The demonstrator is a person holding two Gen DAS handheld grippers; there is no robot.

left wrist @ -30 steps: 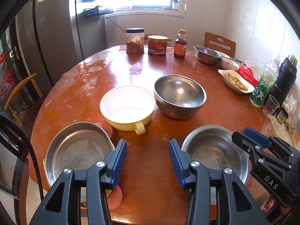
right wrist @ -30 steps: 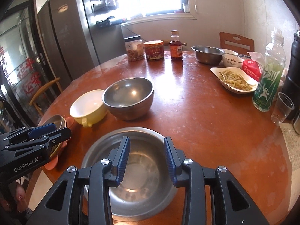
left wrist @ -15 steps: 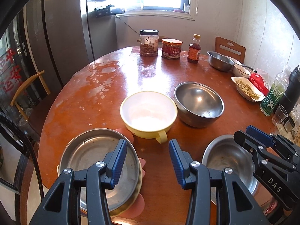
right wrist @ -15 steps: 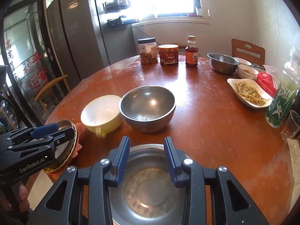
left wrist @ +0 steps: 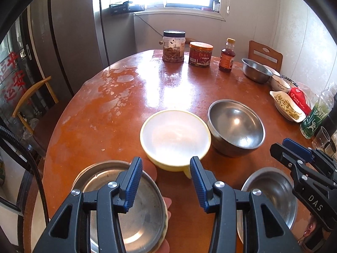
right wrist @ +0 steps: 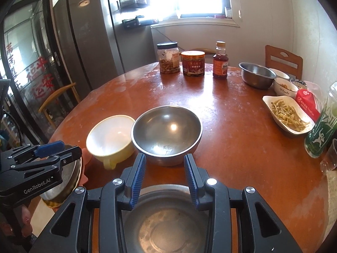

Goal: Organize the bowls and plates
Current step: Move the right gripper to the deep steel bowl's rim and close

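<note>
1. Yellow bowl point(left wrist: 175, 137) at table point(left wrist: 130, 97) centre, touching steel bowl point(left wrist: 236, 126).
2. Left gripper point(left wrist: 166, 181) fingers apart, empty, above stacked steel plate point(left wrist: 134, 217); right gripper point(right wrist: 164, 179) likewise, over shallow pan point(right wrist: 168, 225).
3. Approach the plate rim squarely; pinch the edge, not the stack.

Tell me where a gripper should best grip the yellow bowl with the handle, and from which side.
Probably the near rim of the yellow bowl, beside its stubby handle, coming from the table edge closest to the left gripper. The bowl sits upright and open, so one finger can drop inside the wall. The steel bowl crowds its right side, so that side looks tight.
</note>
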